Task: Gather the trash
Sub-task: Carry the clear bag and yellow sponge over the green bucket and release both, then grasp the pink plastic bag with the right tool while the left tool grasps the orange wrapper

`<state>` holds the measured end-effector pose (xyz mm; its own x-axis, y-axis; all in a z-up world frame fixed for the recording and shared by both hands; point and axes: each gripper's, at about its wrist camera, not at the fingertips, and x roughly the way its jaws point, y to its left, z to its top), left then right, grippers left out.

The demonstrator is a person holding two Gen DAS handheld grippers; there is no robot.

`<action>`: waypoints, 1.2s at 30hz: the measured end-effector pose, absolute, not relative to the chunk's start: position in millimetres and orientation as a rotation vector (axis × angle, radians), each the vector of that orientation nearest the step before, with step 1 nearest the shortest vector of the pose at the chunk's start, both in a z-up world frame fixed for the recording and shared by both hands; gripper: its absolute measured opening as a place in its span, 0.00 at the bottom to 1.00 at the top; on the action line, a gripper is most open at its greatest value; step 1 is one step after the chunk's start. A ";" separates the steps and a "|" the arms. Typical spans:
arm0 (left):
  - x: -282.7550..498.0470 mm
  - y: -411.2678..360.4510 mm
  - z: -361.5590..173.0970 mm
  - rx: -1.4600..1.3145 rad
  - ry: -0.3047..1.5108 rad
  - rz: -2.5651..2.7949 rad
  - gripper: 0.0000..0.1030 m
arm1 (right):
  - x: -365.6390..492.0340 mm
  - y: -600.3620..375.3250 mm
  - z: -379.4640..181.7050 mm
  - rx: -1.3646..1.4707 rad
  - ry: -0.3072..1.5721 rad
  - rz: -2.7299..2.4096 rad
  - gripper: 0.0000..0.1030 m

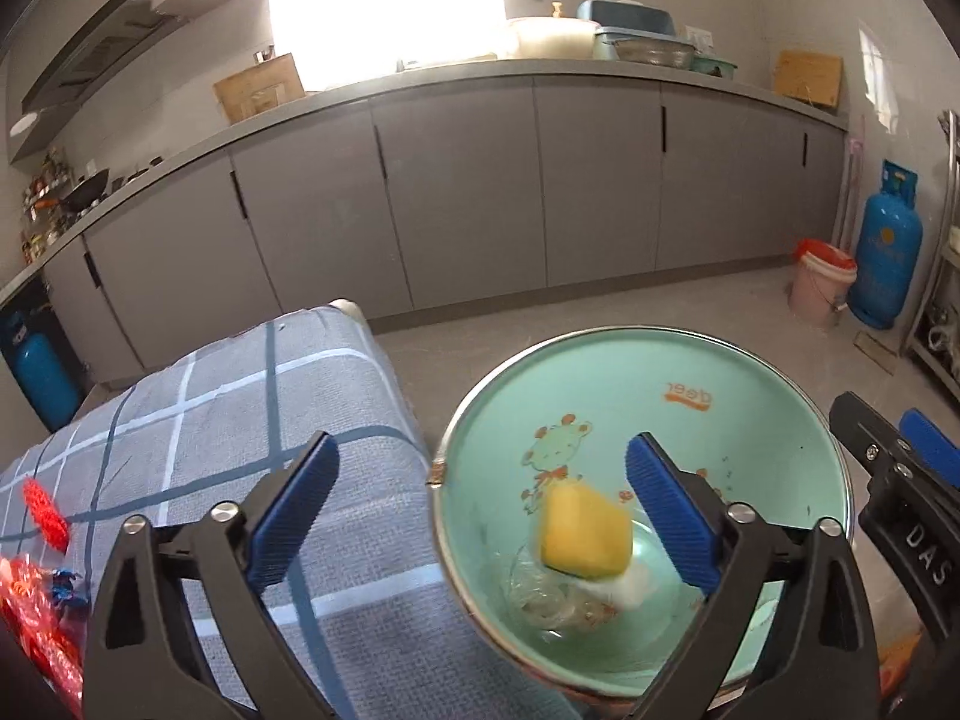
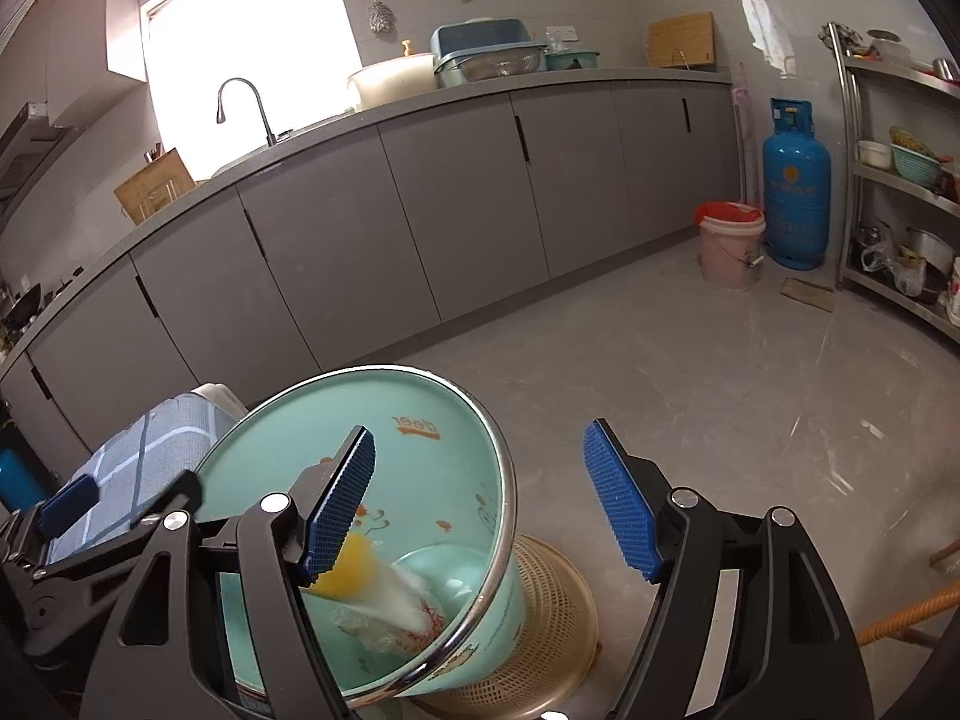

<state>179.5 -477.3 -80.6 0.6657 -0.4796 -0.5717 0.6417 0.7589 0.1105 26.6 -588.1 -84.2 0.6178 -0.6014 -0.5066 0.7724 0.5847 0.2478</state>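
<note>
A mint-green bowl [image 1: 660, 372] with a metal rim and a cartoon deer print sits just off the edge of the plaid cloth-covered table [image 1: 210, 408]. Inside it lie a blurred yellow chunk [image 1: 585, 534], a crumpled clear wrapper [image 1: 540, 600] and a white scrap [image 1: 624, 588]. My left gripper [image 1: 483, 444] is open, straddling the bowl's left rim with nothing between its fingers. My right gripper [image 2: 480, 432] is open too, one finger over the bowl [image 2: 420, 462], the other over the floor. The yellow chunk [image 2: 348, 570] shows just below that finger. Red mesh [image 1: 42, 510] and a red wrapper [image 1: 36, 618] lie on the cloth.
The bowl rests on a beige plastic basket [image 2: 552, 612] on the floor. Grey cabinets run along the back wall. A pink bucket [image 2: 729, 246] and a blue gas cylinder [image 2: 795, 186] stand at the far right, beside a metal shelf [image 2: 900, 180].
</note>
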 end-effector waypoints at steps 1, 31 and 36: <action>182.7 -471.3 -78.8 0.304 0.553 -0.631 0.95 | 25.9 -588.0 -84.7 0.481 0.392 -0.826 0.70; 123.7 -165.6 -51.5 0.068 0.549 -0.149 0.95 | 68.4 -429.1 -57.8 0.213 0.417 -0.444 0.76; 131.4 -130.4 -68.2 0.048 0.609 -0.111 0.95 | 72.0 -394.2 -55.7 0.183 0.434 -0.369 0.78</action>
<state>131.4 -130.4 -68.2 0.8147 -0.0896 -0.5729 0.1176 0.9930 0.0120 72.0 -394.2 -55.7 0.8424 -0.3090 -0.4414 0.3861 0.9176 0.0947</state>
